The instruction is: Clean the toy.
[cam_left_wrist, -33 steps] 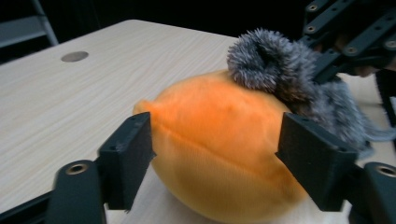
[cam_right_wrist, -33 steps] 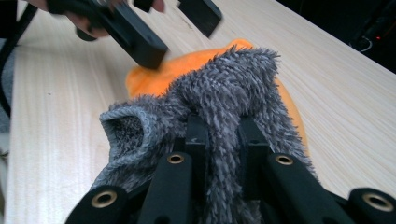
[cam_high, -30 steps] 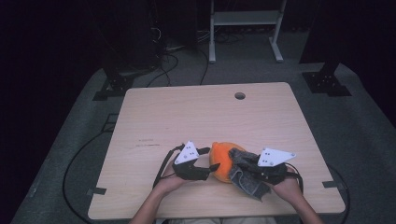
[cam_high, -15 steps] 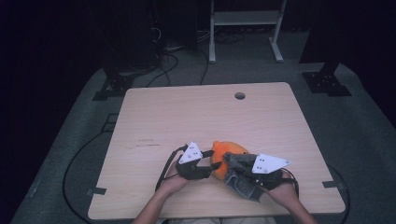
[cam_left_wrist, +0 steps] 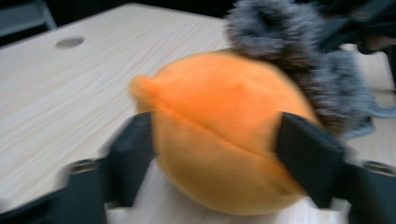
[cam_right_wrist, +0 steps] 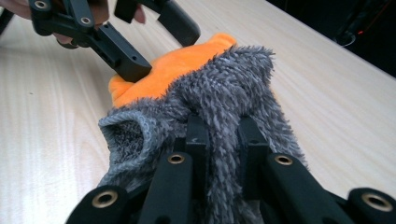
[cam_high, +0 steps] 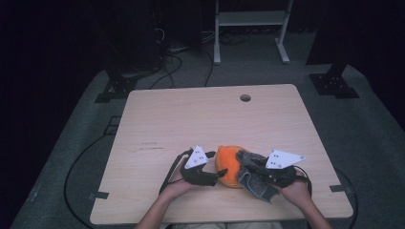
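Jaws of left gripper opening, astride orange ball; right gripper pinching grey sock (fuzzy).

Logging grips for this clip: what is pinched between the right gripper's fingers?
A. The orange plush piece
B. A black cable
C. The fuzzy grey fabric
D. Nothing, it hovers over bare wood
C: in the right gripper view, the right gripper has its fingers closed tight on a fold of the fuzzy grey fabric, with the orange plush piece lying beyond it.
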`<state>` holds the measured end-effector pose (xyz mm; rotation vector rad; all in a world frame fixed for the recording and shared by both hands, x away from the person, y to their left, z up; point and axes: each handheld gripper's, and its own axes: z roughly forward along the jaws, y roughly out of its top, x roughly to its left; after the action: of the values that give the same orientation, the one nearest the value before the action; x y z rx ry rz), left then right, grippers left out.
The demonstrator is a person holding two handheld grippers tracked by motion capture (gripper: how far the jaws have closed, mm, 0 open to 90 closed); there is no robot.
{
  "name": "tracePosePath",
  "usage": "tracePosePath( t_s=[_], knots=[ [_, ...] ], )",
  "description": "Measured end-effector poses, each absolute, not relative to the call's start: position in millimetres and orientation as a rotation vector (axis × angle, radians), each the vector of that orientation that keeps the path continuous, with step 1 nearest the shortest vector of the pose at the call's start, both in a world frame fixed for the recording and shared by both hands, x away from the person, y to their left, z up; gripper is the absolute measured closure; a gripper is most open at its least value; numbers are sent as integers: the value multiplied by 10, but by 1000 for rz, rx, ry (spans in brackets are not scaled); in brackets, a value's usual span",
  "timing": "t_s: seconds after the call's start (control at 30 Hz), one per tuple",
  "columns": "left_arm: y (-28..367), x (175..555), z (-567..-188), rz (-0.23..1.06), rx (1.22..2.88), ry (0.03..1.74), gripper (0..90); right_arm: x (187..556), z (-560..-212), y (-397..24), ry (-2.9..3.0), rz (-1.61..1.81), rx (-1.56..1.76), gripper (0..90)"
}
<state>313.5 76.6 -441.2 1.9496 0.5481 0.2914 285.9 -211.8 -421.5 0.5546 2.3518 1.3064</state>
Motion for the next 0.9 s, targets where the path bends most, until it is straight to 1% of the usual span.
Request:
tracePosePath(
  t_s=[0.03,0.1,0.13,0.17,0.2,0.23,0.27,0.37,0.47,0.57,0.67,0.7,0.77,0.8,0.87,0.9],
  knots=[
    [749,3140,-4424,254,1944,546,245,2858,-4210,-2141,2359,1294,557,774],
    [721,3106,-4419,268,1953,513,316,2853,-4186,-2150,2366,1289,559,775],
    [721,3106,-4419,268,1953,513,328,2853,-4186,-2150,2366,1289,559,775],
    [695,3067,-4401,301,1970,461,336,2818,-4111,-2137,2366,1271,521,775],
    [695,3067,-4401,301,1970,461,343,2818,-4111,-2137,2366,1271,521,775],
    [654,3013,-4380,351,1995,393,345,2776,-3994,-2094,2392,1296,447,775],
    [654,3013,-4380,351,1995,393,348,2776,-3994,-2094,2392,1296,447,775],
    [577,2918,-4354,403,2018,297,352,2717,-3856,-1950,2409,1286,348,775],
    [534,2839,-4344,447,2045,220,356,2725,-3865,-1806,2452,1262,314,775],
    [548,2839,-4363,441,2053,219,365,2763,-3945,-1803,2474,1261,332,776],
    [583,2862,-4385,422,2052,239,366,2792,-3966,-1906,2468,1260,372,776],
    [599,2869,-4396,412,2045,246,365,2830,-4001,-2010,2459,1271,420,776],
    [605,2874,-4391,404,2038,251,358,2847,-4026,-2061,2458,1287,452,776],
    [603,2886,-4385,391,2018,279,326,2861,-4050,-2105,2458,1302,474,777],
    [584,2936,-4372,379,2005,379,183,2865,-4078,-2157,2451,1329,500,777],
    [564,2972,-4385,336,1999,442,142,2852,-4075,-2167,2452,1326,499,776]
  ],
)
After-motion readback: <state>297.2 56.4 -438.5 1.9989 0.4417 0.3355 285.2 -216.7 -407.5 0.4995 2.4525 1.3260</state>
